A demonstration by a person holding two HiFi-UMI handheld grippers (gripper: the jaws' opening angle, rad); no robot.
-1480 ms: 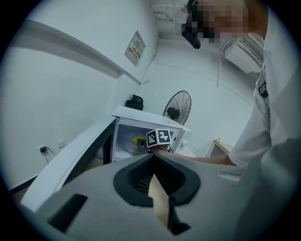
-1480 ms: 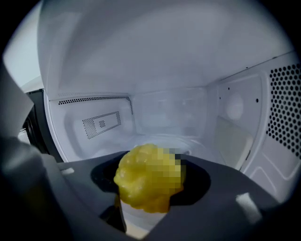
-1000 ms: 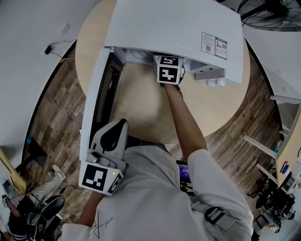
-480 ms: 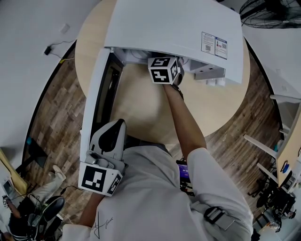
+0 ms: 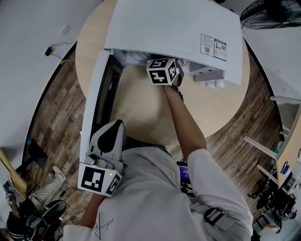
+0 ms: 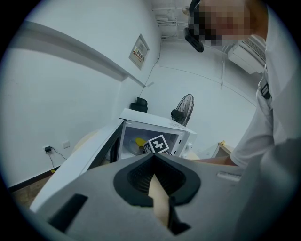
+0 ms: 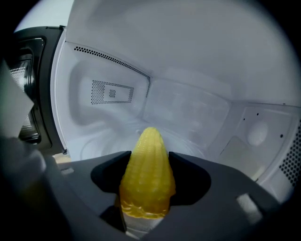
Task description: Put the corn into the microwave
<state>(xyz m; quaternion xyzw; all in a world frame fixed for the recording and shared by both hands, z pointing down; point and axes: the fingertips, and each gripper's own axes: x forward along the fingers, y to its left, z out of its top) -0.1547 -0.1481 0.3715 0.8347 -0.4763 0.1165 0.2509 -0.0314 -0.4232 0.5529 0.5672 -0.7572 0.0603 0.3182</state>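
A yellow corn cob (image 7: 146, 174) points tip-first into the white microwave cavity (image 7: 188, 108), a little above the turntable. My right gripper (image 7: 148, 162) is shut on it. In the head view only that gripper's marker cube (image 5: 163, 70) shows at the oven's mouth. Its jaws are hidden under the microwave top (image 5: 174, 33). The microwave door (image 5: 96, 94) hangs open to the left. My left gripper (image 5: 117, 126) is held near the person's chest beside the door's lower end. Its jaws are together with nothing between them. From the left gripper view, the corn (image 6: 139, 141) shows inside the microwave (image 6: 155, 124).
The microwave stands on a round wooden table (image 5: 141, 108). A floor fan (image 5: 268, 12) stands at the far right. A cable and plug (image 5: 49, 48) lie on the floor at the left. White furniture edges (image 5: 263, 146) sit at the right.
The right gripper has rolled about its own axis at the oven mouth, its marker cube turning and shifting slightly left. The left gripper has stayed in place.
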